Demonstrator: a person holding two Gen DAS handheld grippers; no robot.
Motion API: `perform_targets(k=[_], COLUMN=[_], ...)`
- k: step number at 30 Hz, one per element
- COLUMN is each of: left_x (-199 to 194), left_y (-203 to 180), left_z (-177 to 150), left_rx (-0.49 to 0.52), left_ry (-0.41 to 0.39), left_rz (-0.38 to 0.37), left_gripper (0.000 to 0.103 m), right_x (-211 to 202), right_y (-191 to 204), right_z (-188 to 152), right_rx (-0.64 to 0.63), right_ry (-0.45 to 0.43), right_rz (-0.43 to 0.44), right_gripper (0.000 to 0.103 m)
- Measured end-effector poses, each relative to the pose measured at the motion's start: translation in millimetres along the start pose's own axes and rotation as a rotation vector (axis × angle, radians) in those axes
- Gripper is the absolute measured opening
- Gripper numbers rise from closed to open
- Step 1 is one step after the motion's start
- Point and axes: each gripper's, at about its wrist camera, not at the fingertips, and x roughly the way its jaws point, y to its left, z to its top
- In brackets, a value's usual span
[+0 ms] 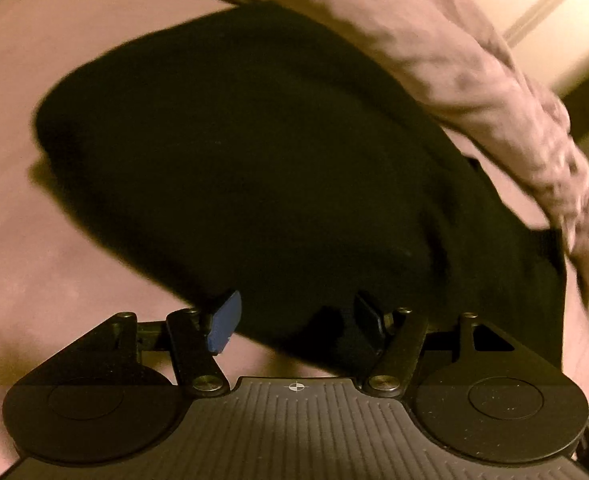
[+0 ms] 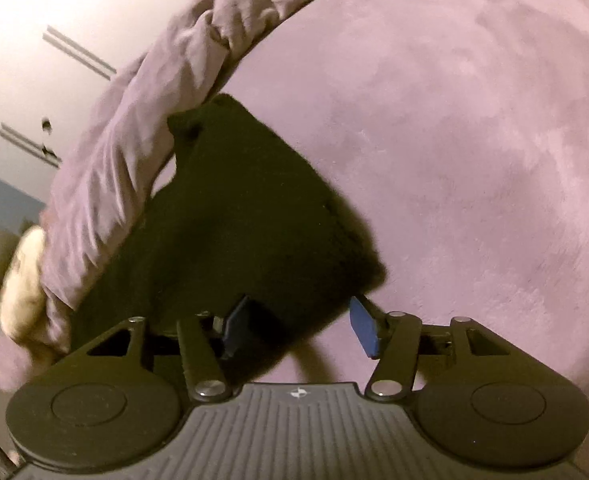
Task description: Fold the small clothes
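A black garment [image 1: 254, 152] lies in a folded block on the pinkish bed cover [image 1: 54, 280]. In the left wrist view it fills the middle, and my left gripper [image 1: 294, 320] is open with its blue pads [image 1: 224, 322] spread at the cloth's near edge, the cloth lying between them. In the right wrist view the same black garment [image 2: 246, 220] lies left of centre. My right gripper [image 2: 298, 324] is open, its pads [image 2: 364, 330] spread wide at the garment's near corner. Neither gripper holds cloth.
A crumpled mauve sheet or quilt [image 1: 474, 80] runs along the bed's far edge, also in the right wrist view [image 2: 146, 120]. Beyond it stands a pale wardrobe wall [image 2: 34, 60]. A cream fluffy item [image 2: 22, 280] lies at the left edge.
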Motion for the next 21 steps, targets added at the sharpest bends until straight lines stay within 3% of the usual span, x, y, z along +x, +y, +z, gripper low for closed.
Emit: perform_targets(k=[4,10,18,21], left_x=[-3.1,-10.9,-15.9,-20.9], left_y=[13.0,20.9,53.9,57.2], left_z=[8.1,12.7,9.9,13.6], left_rx=[-0.055,-0.092,-0.147,-0.12], left_ry=[-0.016,-0.032,-0.018,-0.022], left_rz=[0.008,0.013,0.081,0.103], left_gripper=[0.068,0.07,0.075,0.075], right_x=[-3.1,-14.4,5.6,13.9], right_y=[10.7,51.0,94.4,111.9], right_z=[-2.0,-14.4,-42.7,-51.4], right_rx=[-0.002,-0.156,-0.308,-0.376], right_ry=[-0.018,-0.063,0.007,0.014], right_rz=[-0.011,-0.038,-0.018,-0.015], right_gripper=[0.056,0.055,0.039,0.038])
